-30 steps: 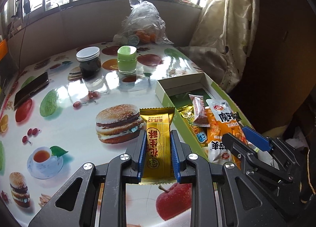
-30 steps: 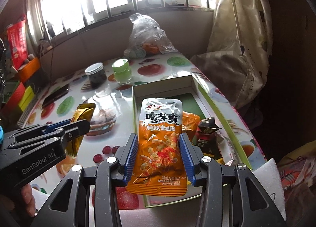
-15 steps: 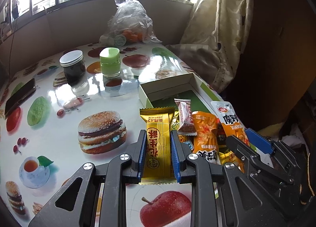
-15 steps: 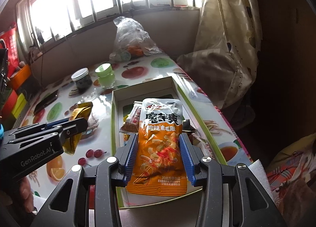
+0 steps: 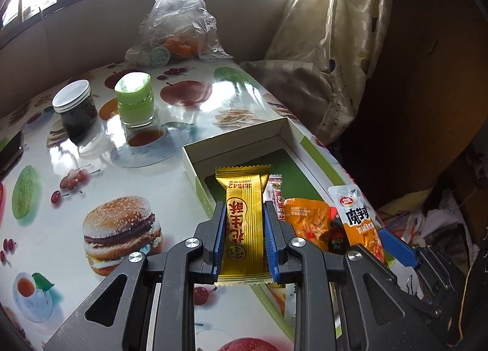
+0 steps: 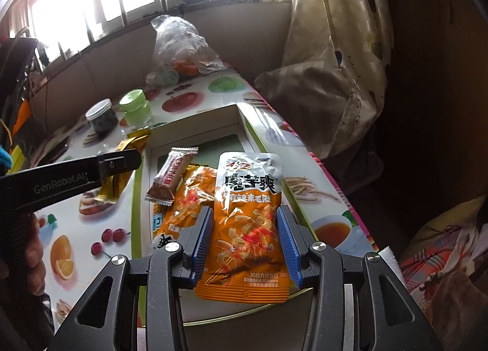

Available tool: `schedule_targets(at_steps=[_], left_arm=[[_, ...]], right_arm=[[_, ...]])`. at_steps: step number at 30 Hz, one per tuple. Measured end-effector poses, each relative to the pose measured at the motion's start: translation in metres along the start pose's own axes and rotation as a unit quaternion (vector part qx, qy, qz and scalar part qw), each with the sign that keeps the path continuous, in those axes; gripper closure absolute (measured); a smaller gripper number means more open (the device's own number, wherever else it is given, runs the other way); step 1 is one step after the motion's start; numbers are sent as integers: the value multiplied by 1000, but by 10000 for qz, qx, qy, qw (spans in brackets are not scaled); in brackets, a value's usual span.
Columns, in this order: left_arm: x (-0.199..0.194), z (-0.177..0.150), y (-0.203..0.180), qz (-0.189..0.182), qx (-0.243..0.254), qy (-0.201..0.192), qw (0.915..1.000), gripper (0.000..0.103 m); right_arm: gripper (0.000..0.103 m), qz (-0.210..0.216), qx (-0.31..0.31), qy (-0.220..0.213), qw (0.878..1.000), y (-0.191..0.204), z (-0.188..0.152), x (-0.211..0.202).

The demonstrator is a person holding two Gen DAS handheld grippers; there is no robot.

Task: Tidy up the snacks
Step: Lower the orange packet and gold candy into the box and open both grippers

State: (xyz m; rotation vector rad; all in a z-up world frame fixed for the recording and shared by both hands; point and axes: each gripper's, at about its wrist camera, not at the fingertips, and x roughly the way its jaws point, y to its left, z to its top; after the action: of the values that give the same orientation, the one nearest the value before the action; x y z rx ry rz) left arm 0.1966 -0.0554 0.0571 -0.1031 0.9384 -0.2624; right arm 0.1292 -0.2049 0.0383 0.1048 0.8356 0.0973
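The left gripper point(image 5: 244, 235) is clamped on a gold foil snack bar point(image 5: 243, 222), held over the near left corner of the shallow white-and-green cardboard box point(image 5: 235, 137). The right gripper point(image 6: 245, 244) grips an orange-and-silver snack pouch point(image 6: 248, 216) above the box's near end. Both look ready to place; next, lower each beside the packets already inside, though free floor there is hard to judge.

A: What stands far ahead of the claw?
B: A clear plastic bag point(image 5: 178, 19) with something orange inside, by the wall.
A: And nearer, ahead to its left?
B: A green-lidded jar point(image 5: 135, 100) beside a dark jar point(image 5: 74, 111), white lid. A curtain point(image 5: 332, 36) hangs off right.
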Motion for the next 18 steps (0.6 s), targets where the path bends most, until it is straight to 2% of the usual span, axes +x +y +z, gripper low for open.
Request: schedule_targets(at_steps=[9,18], left_arm=[[28,11,4,-14,-83,211,9997,79],[39,15,2,5,-68,255,9997,79]], right_arm=[[64,37,-44,112,9999,0,-2,11],[64,56,-53,116,9999,1,-3,14]])
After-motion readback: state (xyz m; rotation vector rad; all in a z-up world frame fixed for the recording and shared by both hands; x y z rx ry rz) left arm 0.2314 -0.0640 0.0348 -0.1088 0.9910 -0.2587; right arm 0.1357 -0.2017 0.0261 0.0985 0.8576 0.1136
